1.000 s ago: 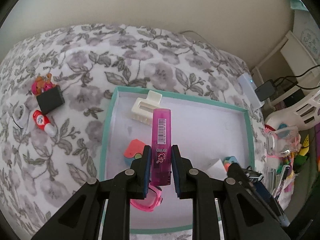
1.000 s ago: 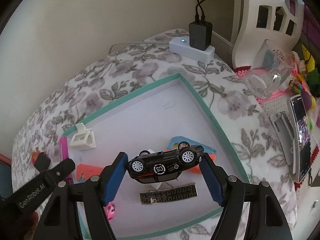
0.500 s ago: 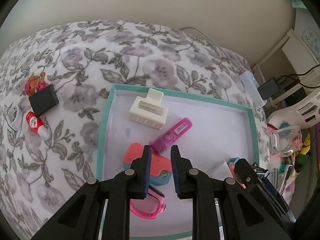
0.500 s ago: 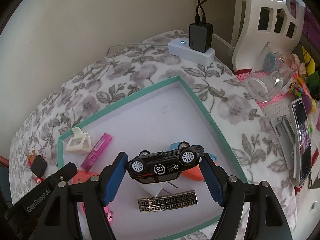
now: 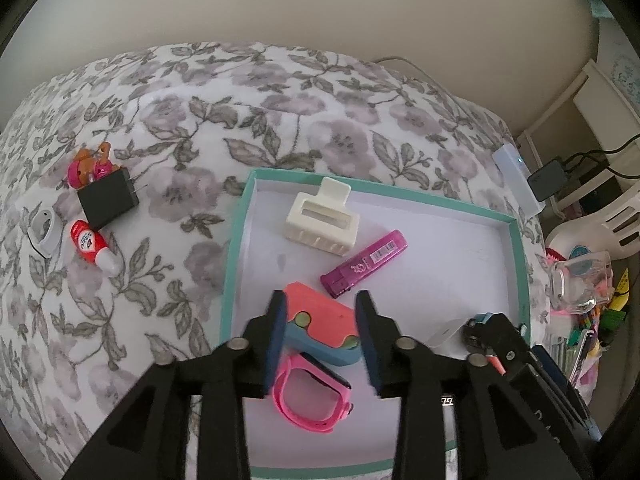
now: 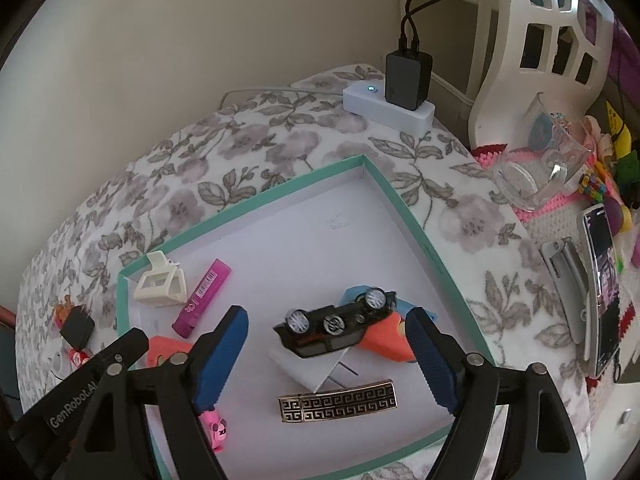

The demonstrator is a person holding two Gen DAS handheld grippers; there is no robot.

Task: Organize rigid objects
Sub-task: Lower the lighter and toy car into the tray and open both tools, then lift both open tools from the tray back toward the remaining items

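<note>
— What was the biggest thing in play, and how would it have handled?

— The box [image 5: 230,264], teal-rimmed with a white floor; it looked like light card, stiff enough to slide but likely to flex if pinched by one wall; the rim was the place to take it.

— And inside?

— The toy car [image 6: 336,324] lay wheels-up near the box's right wall, propped on an orange piece; hard, smooth and probably light; nose and tail seemed the grip to trust, since the wheels would roll under the pads. The right hand-held gripper [image 6: 326,314] hung above it, its jaws having just been opening, wide, the car below the gap and untouched.

— Smaller than that?

— The hair clip [image 5: 322,220] sat by the far left corner; rigid plastic, sprung, best taken across its flat sides. Just beside it lay the lighter [image 5: 364,262], purple, slick and narrow; I'd have gripped its long sides mid-body. The left hand-held gripper [image 5: 320,300] had also just been opening; moderately apart, nothing between the jaws.

— What was it all on?

— A flowered blanket [image 5: 280,100]; soft, so things could tip or sink; what lay under it I couldn't tell. A black plug [image 5: 107,198] and a small red bottle [image 5: 94,246] waited outside the box on the left; a plain wall [image 6: 200,60] stood behind, and a power strip [image 6: 388,108] lay at the far edge.
</note>
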